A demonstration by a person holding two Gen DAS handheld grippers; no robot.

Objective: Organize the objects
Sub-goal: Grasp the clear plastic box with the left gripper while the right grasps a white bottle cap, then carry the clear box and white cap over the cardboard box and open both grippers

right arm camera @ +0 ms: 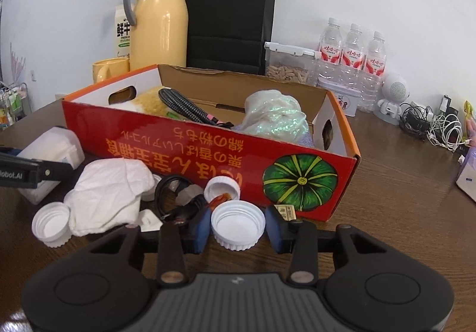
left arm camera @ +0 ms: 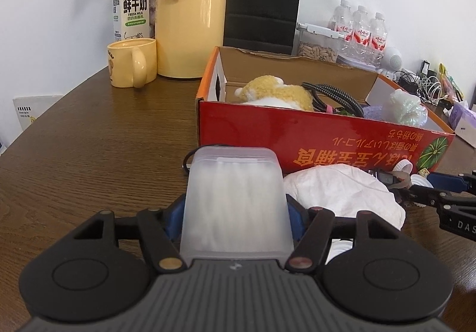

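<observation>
Clutter is still waiting ahead: my left hand-held gripper (left arm camera: 236,213) is clamping the cotton-swab box (left arm camera: 235,201), my right hand-held gripper (right arm camera: 238,228) is straddling, unclenched, a white cap (right arm camera: 238,226) before the half-filled carton (right arm camera: 208,150).

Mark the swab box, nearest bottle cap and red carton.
swab box (left arm camera: 235,201), left wrist view, front face.
bottle cap (right arm camera: 238,225), right wrist view, inner floor.
red carton (right arm camera: 184,150), right wrist view, printed front wall.

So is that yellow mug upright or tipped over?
Upright: the yellow mug stands on the table with its open rim facing up.
</observation>
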